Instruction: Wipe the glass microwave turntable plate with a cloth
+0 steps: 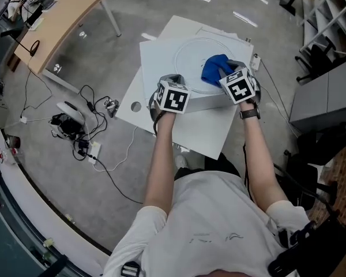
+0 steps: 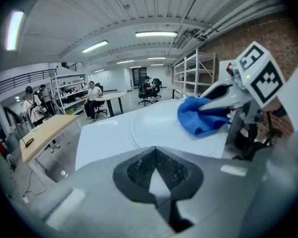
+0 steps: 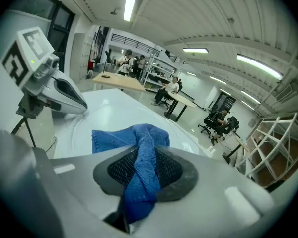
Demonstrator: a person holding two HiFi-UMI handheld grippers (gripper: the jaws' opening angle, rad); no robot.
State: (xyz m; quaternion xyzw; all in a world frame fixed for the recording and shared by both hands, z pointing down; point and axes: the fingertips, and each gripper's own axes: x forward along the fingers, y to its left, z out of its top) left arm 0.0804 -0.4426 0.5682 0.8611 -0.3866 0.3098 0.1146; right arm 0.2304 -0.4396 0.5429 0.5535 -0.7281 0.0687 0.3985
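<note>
Right gripper view: nearest to me, my right claw [image 3: 144, 170] is clamped tight on a twisted fold of the blue cloth [image 3: 136, 135]. The loose end spreads beyond the jaws onto the glass plate [image 3: 107, 114]. In the left gripper view, my left claw [image 2: 158, 175] is closed to a narrow slit with nothing in it. It hangs low at the near edge of the white table [image 2: 97, 145], just short of the plate's rim.

The cloth should handle soft and light. It bunches easily, so I judge a grip on a gathered fold, as I have now, better than one on a corner. The plate looks stiff, smooth and likely slippery, and it would break if knocked off. I would steady it only at its rim and press gently.

By my count there is one plate, one cloth and two claws. The plate lies flat in the middle of the table, with the cloth on its right part.

Farther off stand a wooden desk [image 1: 60, 21], cables on the floor [image 1: 81, 128], shelves and several seated people.
</note>
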